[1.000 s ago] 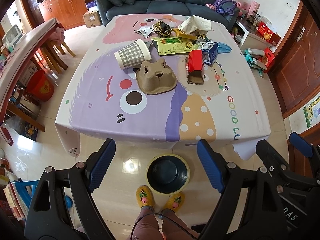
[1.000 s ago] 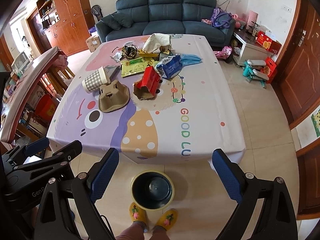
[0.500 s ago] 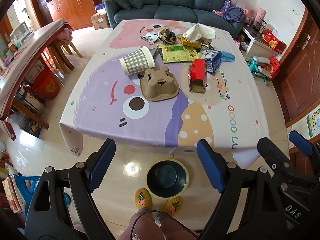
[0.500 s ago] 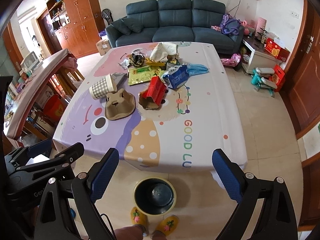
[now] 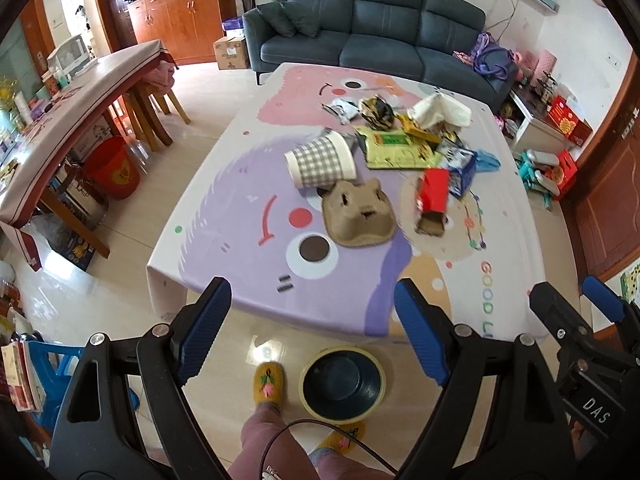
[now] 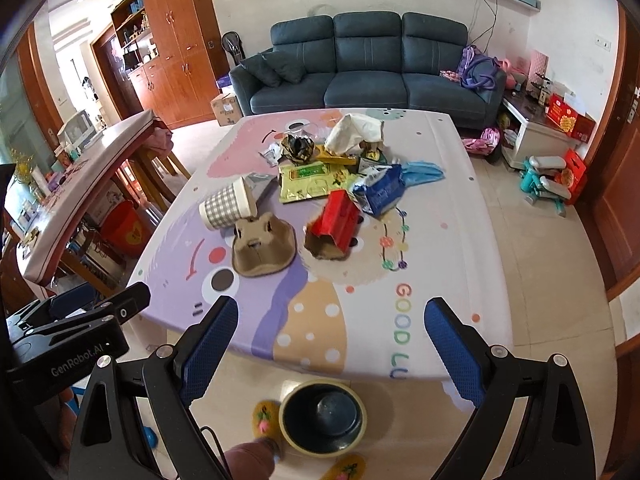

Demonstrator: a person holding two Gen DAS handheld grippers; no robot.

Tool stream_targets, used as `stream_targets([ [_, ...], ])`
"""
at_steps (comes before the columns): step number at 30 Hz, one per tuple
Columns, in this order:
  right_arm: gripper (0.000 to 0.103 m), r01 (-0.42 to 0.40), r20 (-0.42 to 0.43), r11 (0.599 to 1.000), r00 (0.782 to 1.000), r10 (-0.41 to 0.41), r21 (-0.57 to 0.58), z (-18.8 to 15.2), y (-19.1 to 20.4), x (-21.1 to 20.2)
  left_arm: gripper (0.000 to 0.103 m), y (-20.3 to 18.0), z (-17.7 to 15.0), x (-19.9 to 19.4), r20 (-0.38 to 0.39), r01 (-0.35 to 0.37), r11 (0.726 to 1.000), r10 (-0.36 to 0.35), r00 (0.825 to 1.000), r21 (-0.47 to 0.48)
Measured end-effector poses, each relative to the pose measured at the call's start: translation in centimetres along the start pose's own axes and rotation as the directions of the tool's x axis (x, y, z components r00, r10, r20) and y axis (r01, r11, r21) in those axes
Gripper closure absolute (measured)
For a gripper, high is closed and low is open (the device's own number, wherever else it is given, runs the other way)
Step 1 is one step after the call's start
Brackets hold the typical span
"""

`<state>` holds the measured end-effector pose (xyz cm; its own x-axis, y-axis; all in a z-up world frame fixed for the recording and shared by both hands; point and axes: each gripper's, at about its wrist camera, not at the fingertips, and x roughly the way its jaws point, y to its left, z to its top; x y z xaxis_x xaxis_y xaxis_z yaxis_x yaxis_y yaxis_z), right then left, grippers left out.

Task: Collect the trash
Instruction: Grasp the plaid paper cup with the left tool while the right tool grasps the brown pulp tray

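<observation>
- Left tool (image 5: 312, 324): blue-padded fingers spread wide, nothing between them. Right tool (image 6: 332, 344): likewise wide open and empty.
- Change over the last second: both views have tilted up and moved toward the tabletop (image 6: 460, 240). The near edge of the cartoon-printed cloth now sits between the fingertips in each view, where a second ago bare floor showed there. Jaw spread is unchanged.
- Below the tools: round dark bin with a yellow rim (image 6: 322, 416) stands on the floor just in front of the tabletop's near edge, beside the person's yellow slippers (image 5: 269, 383). The bin looks empty.
- Trash, all on the tabletop and untouched: brown moulded-pulp cup carrier (image 5: 358, 214) lies nearest; checked paper cup on its side (image 5: 320, 160) just behind it to the left; red carton with a brown open end (image 5: 432, 200) to the right. Further back is a pile: green-yellow flat packet (image 5: 394, 148), blue-white bag (image 5: 462, 166), crumpled white paper (image 5: 438, 110), and dark crumpled wrapper (image 5: 376, 110).
- Judgement: approach phase, no item collected yet. The shift forward suggests a first reach; the pulp carrier or red carton is closest. Light, crushable items should need only a gentle close.
</observation>
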<state>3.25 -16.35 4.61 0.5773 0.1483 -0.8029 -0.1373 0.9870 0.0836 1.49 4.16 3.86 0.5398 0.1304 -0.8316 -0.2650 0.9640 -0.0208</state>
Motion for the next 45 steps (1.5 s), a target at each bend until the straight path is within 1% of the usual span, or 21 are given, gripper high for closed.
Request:
stream_targets([
  [3,0.007,-0.006,0.0,1.0,1.0,0.006,0.003,1.5,0.8,1.2,0.021,1.7,2.0,1.0,0.009,0.003,1.0,-0.002,1.0,-0.015],
  [6,0.007,-0.063,-0.005,0.998,0.998,0.063,-0.008,3.4,1.8,3.1,0.021,3.7,4.4,2.7,0.014,0.019,1.0,-0.019,1.0,0.0],
  [7,0.007,-0.079,-0.01,0.997,0.997,0.079,-0.019,4.0,2.2,3.9,0.021,4.3,5.4,3.6,0.01,0.032,0.999,-0.033,0.999,0.022],
  [9,0.007,-0.073,-0.023,0.997,0.997,0.072,-0.029,4.7,3.3,5.8,0.021,4.9,6.9,5.3,-0.009,0.048,0.997,-0.047,0.999,0.066],
  [11,0.007,-0.074,-0.064,0.997,0.995,0.074,-0.01,5.4,4.4,8.5,0.021,5.5,8.8,7.8,-0.036,0.078,0.99,-0.074,0.997,0.12],
  [13,0.007,-0.058,-0.112,0.998,0.992,0.061,0.023,5.8,5.1,11.3,0.021,5.7,10.2,9.8,-0.063,0.104,0.98,-0.095,0.994,0.171],
  [18,0.007,0.016,-0.188,0.996,0.982,0.0,0.087,5.9,6.5,18.1,0.021,5.0,13.4,16.5,-0.159,0.197,0.919,-0.15,0.976,0.341],
  [19,0.007,0.029,-0.202,0.994,0.979,-0.008,0.102,6.0,6.7,19.4,0.02,4.6,14.0,18.0,-0.196,0.227,0.898,-0.162,0.967,0.377],
  [21,0.007,0.047,-0.218,0.99,0.976,-0.017,0.13,6.0,6.6,21.2,0.02,3.9,14.6,20.0,-0.241,0.262,0.869,-0.172,0.955,0.42],
  [25,0.007,0.065,-0.244,0.987,0.969,-0.027,0.148,6.1,7.2,24.4,0.02,2.2,15.8,23.5,-0.314,0.337,0.803,-0.198,0.929,0.491],
  [26,0.007,0.068,-0.248,0.988,0.968,-0.031,0.141,6.1,7.4,25.0,0.02,2.1,15.9,24.0,-0.327,0.349,0.795,-0.201,0.923,0.496],
  [28,0.007,0.071,-0.263,0.99,0.964,-0.037,0.121,6.1,8.1,26.4,0.02,1.3,16.2,25.7,-0.377,0.385,0.769,-0.203,0.904,0.51],
  [30,0.007,0.07,-0.275,0.992,0.961,-0.038,0.106,6.1,8.5,27.3,0.02,1.0,16.5,26.7,-0.406,0.405,0.754,-0.2,0.891,0.517],
  [34,0.007,0.075,-0.299,0.993,0.953,-0.045,0.089,5.8,9.4,29.0,0.02,0.3,16.8,28.8,-0.488,0.475,0.725,-0.218,0.845,0.499],
  [36,0.009,0.082,-0.313,0.993,0.948,-0.051,0.087,5.5,9.6,29.7,0.02,0.2,16.9,29.6,-0.522,0.502,0.722,-0.227,0.822,0.476],
  [37,0.016,0.085,-0.323,0.993,0.945,-0.052,0.087,5.3,9.6,30.1,0.02,0.2,17.0,29.9,-0.533,0.509,0.726,-0.231,0.814,0.462],
  [38,0.02,0.084,-0.335,0.993,0.941,-0.051,0.086,5.2,9.7,30.5,0.02,0.2,17.2,30.5,-0.542,0.514,0.736,-0.238,0.806,0.441],
  [42,0.022,0.105,-0.326,0.992,0.942,-0.076,0.073,4.9,10.1,30.8,0.023,0.1,17.6,32.2,-0.569,0.509,0.765,-0.232,0.789,0.394],
  [43,0.022,0.112,-0.321,0.99,0.944,-0.08,0.082,4.8,10.0,30.7,0.026,0.2,17.5,32.6,-0.579,0.506,0.776,-0.228,0.783,0.378],
  [44,0.022,0.117,-0.32,0.989,0.944,-0.083,0.09,4.7,10.0,30.7,0.036,0.4,17.6,32.9,-0.588,0.505,0.781,-0.224,0.777,0.369],
  [45,0.023,0.122,-0.32,0.987,0.944,-0.085,0.1,4.6,9.9,30.6,0.046,0.5,17.4,33.4,-0.611,0.503,0.788,-0.213,0.763,0.354],
])
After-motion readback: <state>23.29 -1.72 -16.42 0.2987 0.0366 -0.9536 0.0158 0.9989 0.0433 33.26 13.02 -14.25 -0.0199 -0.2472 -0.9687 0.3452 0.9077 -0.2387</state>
